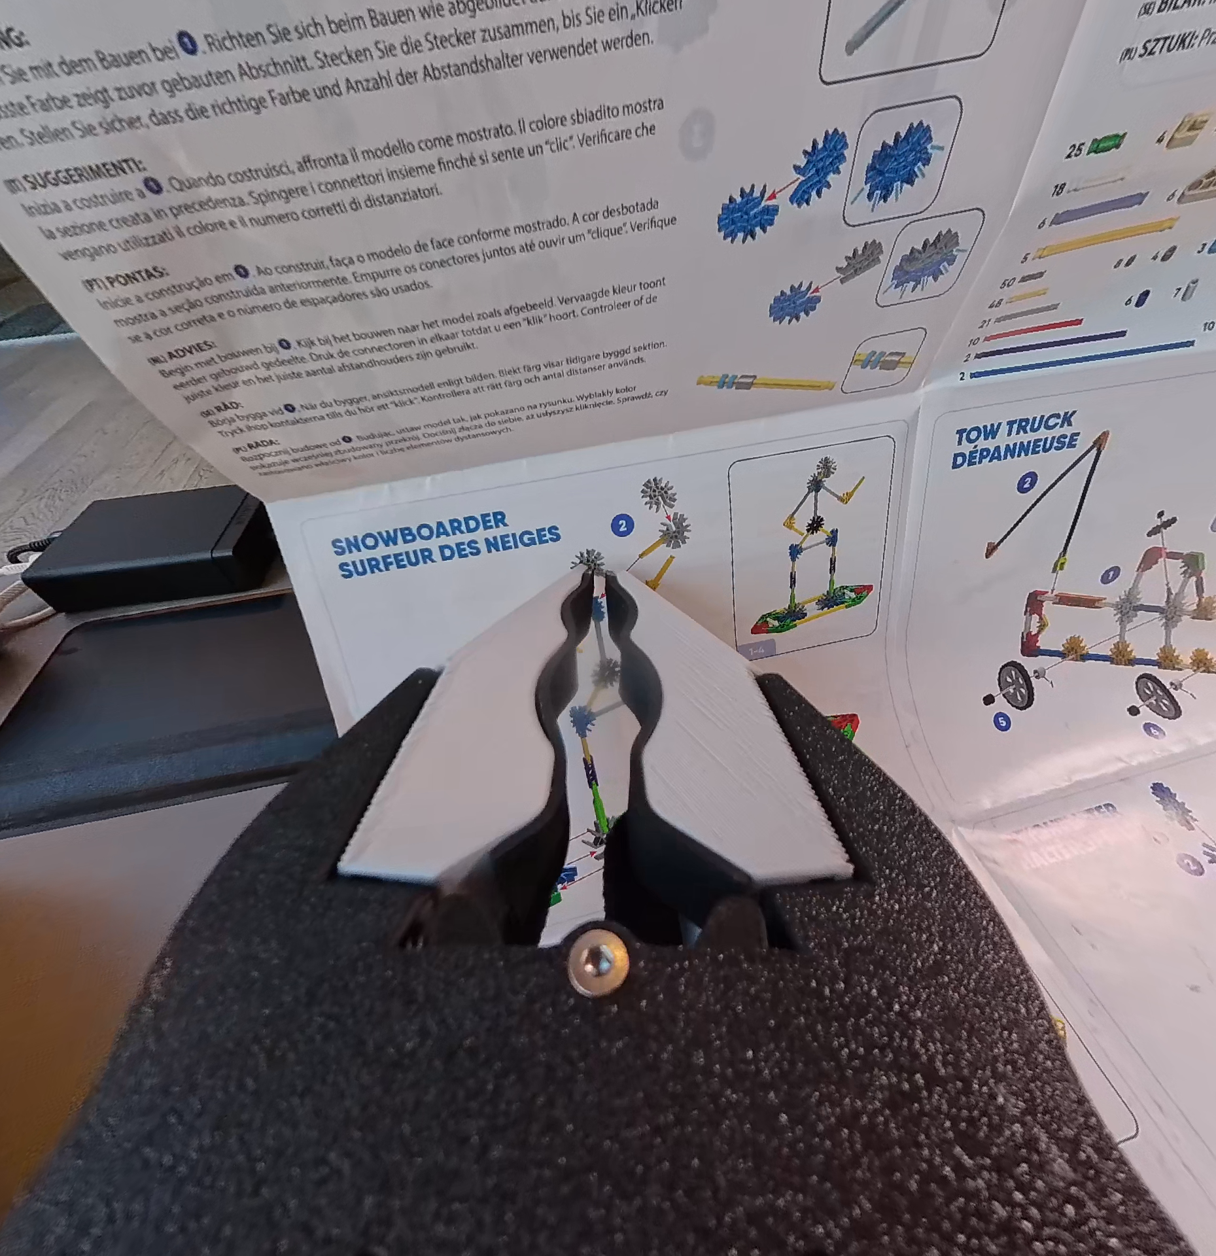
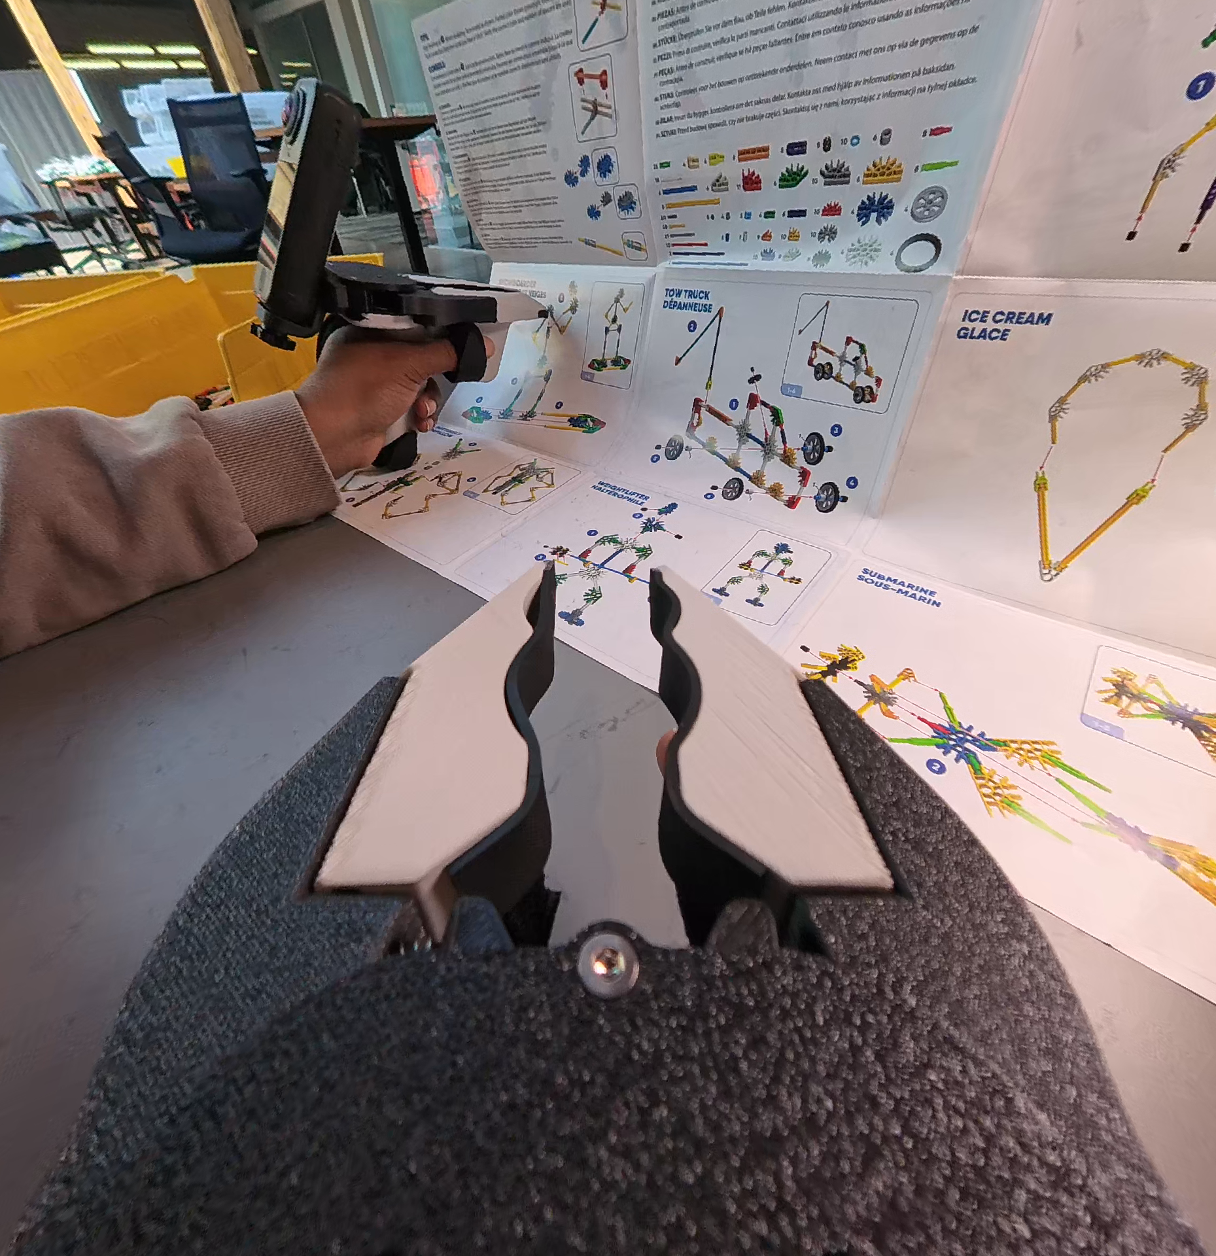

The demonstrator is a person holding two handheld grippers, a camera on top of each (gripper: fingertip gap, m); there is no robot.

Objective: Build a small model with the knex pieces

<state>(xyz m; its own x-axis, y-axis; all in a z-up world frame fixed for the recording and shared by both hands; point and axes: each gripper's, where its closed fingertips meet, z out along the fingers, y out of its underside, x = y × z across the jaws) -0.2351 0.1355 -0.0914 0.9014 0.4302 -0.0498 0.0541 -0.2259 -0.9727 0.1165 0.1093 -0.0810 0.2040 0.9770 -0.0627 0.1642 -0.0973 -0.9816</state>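
A large white instruction sheet [image 1: 829,421] with coloured model drawings lies partly flat on the grey table [image 2: 183,713] and bends upward at the back; it also shows in the right wrist view [image 2: 781,380]. My left gripper [image 1: 597,576] is shut and empty, its tips right at the upright part of the sheet, at a drawing of a stick figure. From the right wrist view, the left gripper [image 2: 545,312] is held level by a hand [image 2: 374,401] in a beige sleeve. My right gripper [image 2: 601,578] is open and empty, low over the table at the sheet's front edge.
A black box-shaped adapter [image 1: 149,544] with a white cable lies on a dark flat pad [image 1: 149,686] left of the sheet. Yellow crates [image 2: 115,340] stand at the table's far left. Office chairs [image 2: 211,170] and desks stand behind. My hands' fingertips stand some 35 centimeters from each other.
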